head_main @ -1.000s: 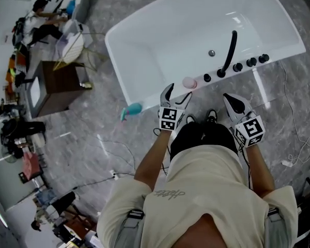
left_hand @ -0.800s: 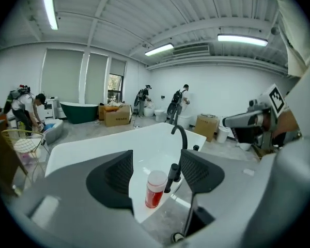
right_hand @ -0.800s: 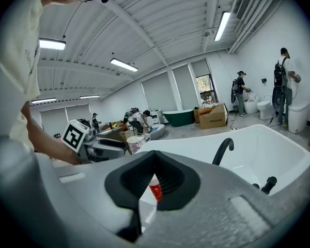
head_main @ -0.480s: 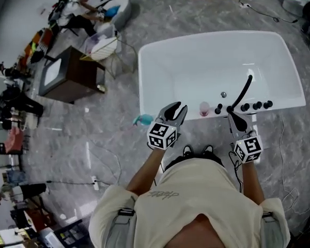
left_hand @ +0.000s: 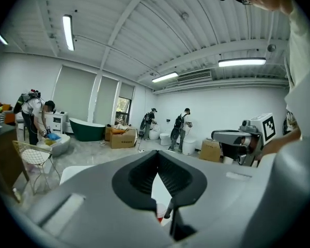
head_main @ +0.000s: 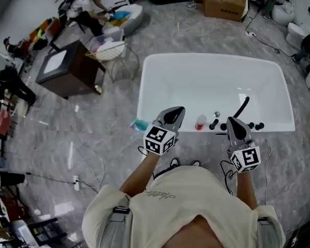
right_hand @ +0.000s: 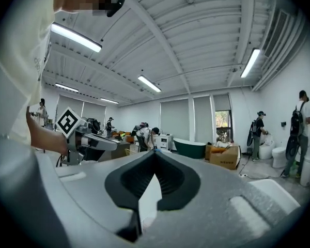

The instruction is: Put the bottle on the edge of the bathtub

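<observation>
A small pink bottle [head_main: 200, 123] stands upright on the near rim of the white bathtub [head_main: 160, 66], left of the black knobs and the curved black faucet [head_main: 242, 107]. My left gripper [head_main: 179, 109] hovers just left of the bottle, apart from it, jaws shut with nothing between them. In the left gripper view the jaws [left_hand: 157, 152] meet at the tip, and the bottle [left_hand: 158, 212] shows below them. My right gripper [head_main: 231, 121] hangs over the rim near the knobs. It is also shut and empty in its own view [right_hand: 154, 151].
A teal object [head_main: 139, 124] lies on the marble floor by the tub's near left corner. A dark cabinet [head_main: 67, 68] and a wire chair [head_main: 111, 50] stand to the left. Cardboard boxes [head_main: 225, 4] and several people are further back. Cables trail on the floor.
My left gripper's jaws have gone from wide open to shut, empty. The head view has swung so the tub sits more level and farther off; the bottle stays on the rim.
</observation>
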The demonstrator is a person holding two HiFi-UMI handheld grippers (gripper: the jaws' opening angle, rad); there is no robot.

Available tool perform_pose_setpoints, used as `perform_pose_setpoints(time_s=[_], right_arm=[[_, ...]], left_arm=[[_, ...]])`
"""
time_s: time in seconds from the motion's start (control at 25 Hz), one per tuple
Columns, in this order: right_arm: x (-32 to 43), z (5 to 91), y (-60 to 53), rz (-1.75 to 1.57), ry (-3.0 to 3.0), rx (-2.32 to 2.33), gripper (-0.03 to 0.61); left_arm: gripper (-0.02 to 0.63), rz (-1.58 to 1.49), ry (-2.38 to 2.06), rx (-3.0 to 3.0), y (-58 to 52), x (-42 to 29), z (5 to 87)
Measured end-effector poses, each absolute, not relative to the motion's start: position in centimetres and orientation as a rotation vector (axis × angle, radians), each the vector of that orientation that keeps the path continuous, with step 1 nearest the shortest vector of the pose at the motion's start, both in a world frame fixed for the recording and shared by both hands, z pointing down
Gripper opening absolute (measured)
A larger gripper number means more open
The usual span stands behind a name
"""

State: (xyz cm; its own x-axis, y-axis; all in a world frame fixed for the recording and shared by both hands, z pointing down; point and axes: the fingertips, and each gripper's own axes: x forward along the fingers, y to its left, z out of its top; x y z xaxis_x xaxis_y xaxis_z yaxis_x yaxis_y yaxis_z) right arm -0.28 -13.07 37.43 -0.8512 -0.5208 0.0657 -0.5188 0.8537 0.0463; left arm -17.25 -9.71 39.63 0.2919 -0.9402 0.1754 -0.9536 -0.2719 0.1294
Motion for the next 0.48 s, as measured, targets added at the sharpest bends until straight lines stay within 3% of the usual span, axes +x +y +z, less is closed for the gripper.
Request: perform_pose_setpoints(time_s=[0.24,0.48], right_arm=[[-1.2,34.1,-12.5,-0.228,-2.951,0.802,0.002],[-0.6,33.8,-13.0,-0.196,-2.972,0.884,0.002]], left_arm=[[0.017,0.124,-1.786,2.379,-9.6,-17.6,38.3],[0.018,0.192,-1.812,2.374,-9.1,-17.7,38.5]])
